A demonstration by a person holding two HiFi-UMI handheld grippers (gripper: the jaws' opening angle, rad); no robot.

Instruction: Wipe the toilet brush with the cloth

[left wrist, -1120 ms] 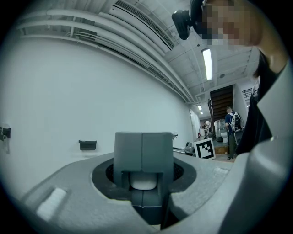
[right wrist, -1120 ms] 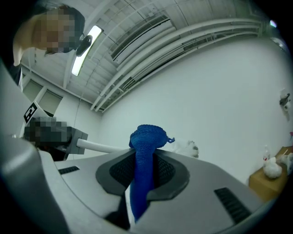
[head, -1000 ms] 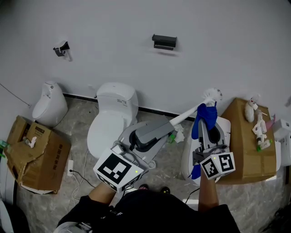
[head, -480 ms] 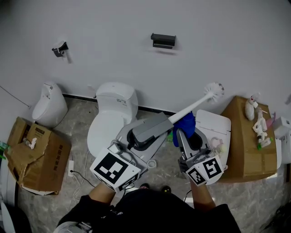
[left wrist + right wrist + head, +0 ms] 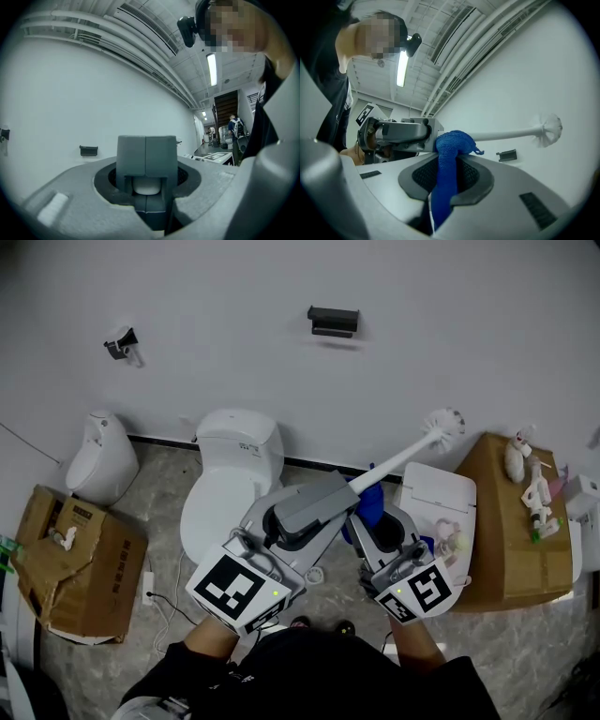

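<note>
The white toilet brush [image 5: 403, 457] slants up to the right, its bristle head [image 5: 442, 425] near the wall. My left gripper [image 5: 314, 505] is shut on the low end of its handle; in the left gripper view the white handle end [image 5: 146, 186] sits between the closed grey jaws of the left gripper [image 5: 146, 157]. My right gripper [image 5: 368, 519] is shut on the blue cloth [image 5: 371, 503], which is bunched over the handle right beside the left jaws. In the right gripper view the cloth [image 5: 449, 152] hangs between the jaws of the right gripper [image 5: 444, 176], and the handle [image 5: 506, 136] runs right to the brush head [image 5: 551, 127].
A white toilet [image 5: 230, 474] stands below left of the brush, another white toilet [image 5: 439, 493] at the right. Cardboard boxes sit at the left [image 5: 70, 559] and right [image 5: 511, 521], the right one with small items on top. A small white fixture [image 5: 100, 451] stands by the wall.
My right gripper has slid the blue cloth leftwards down the handle, from near the bristle head to beside the left jaws. The left gripper and brush have held still.
</note>
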